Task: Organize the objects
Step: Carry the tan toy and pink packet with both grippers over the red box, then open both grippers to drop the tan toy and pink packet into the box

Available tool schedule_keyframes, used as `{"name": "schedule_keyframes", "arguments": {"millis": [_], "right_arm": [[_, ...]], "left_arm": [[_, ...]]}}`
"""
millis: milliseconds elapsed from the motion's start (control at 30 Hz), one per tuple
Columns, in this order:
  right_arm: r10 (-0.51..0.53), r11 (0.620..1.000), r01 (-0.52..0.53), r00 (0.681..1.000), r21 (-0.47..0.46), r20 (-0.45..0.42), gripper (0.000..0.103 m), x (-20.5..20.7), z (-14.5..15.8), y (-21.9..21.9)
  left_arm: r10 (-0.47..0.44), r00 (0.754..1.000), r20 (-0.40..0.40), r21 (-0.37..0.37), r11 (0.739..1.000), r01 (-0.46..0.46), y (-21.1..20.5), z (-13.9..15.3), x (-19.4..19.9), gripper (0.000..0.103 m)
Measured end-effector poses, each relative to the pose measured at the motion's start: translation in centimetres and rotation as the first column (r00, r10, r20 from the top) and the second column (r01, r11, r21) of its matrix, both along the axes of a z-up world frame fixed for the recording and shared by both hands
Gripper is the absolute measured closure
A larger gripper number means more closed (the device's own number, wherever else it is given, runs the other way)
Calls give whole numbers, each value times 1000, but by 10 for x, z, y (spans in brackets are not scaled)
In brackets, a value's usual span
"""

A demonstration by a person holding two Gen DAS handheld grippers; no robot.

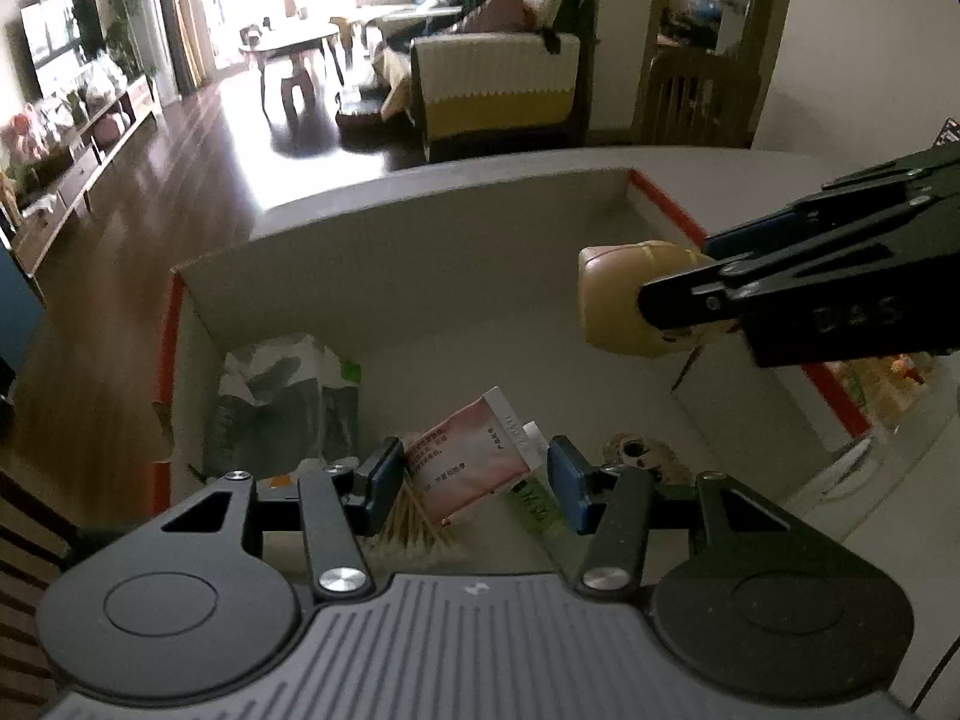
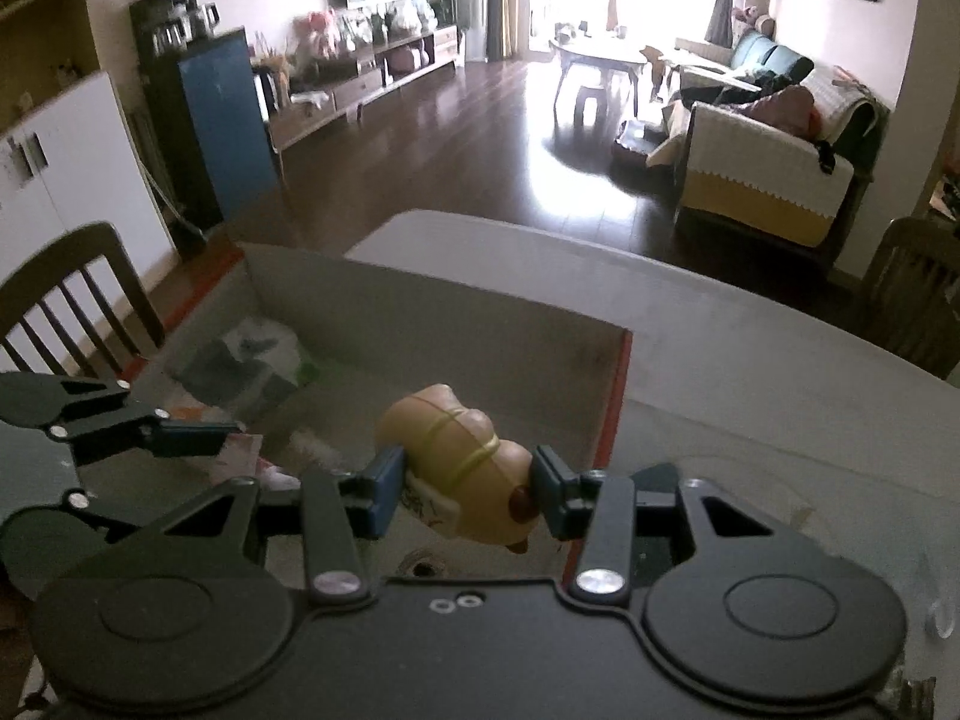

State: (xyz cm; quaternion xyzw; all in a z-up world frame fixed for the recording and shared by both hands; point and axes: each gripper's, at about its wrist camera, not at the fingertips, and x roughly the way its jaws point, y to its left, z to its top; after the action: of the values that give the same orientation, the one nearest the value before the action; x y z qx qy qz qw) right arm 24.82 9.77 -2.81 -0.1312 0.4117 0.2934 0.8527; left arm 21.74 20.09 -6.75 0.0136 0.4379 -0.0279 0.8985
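Right tongs (image 2: 468,489) pinch a light, hard, likely slippery tan toy (image 2: 456,456) across its middle, frame centre, above the box (image 2: 612,414); left tongs (image 1: 474,483) gape empty.

One box (image 1: 420,276), two tongs (image 1: 474,483) (image 2: 465,495).

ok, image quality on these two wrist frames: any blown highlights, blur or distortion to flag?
Left wrist: window area blown out, glare on the dark floor, strong fisheye bending of the box rim; box interior dim; right gripper and the tan toy it holds reasonably sharp. Right wrist: same window washout and floor glare, black corner vignetting; left gripper at frame edge soft, shelf items across the room blurred.
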Motion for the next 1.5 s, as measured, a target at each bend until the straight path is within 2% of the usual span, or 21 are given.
{"name": "schedule_keyframes", "arguments": {"millis": [100,433,667,933,1000,1067,1133,1500], "right_arm": [[-6,1000,6,1000,-14,-22,58,5,-11,7],[41,993,-41,999,-110,-9,57,5,-35,28],[52,988,-54,999,-143,-15,55,4,-41,29],[55,994,-60,997,-92,-52,52,3,-37,22],[48,996,-52,997,-75,-59,51,3,-33,17],[51,997,-55,997,-55,-63,50,2,-29,14],[54,997,-56,997,-45,-51,46,0,-24,11],[65,998,-64,998,22,-28,43,-17,5,-13]], "left_arm": [[-2,1000,-24,14,1000,3,2,-5,7,51],[-31,996,-88,47,998,35,-4,-22,20,51],[-54,992,-116,56,997,61,-5,-26,25,51],[-58,990,-131,76,995,69,-9,-26,26,50],[-59,991,-124,78,995,69,-10,-25,25,46],[-61,992,-109,86,994,70,-11,-23,21,37],[-63,993,-97,88,994,72,-12,-21,19,36],[-39,998,-44,76,996,42,-11,0,0,36]]}}
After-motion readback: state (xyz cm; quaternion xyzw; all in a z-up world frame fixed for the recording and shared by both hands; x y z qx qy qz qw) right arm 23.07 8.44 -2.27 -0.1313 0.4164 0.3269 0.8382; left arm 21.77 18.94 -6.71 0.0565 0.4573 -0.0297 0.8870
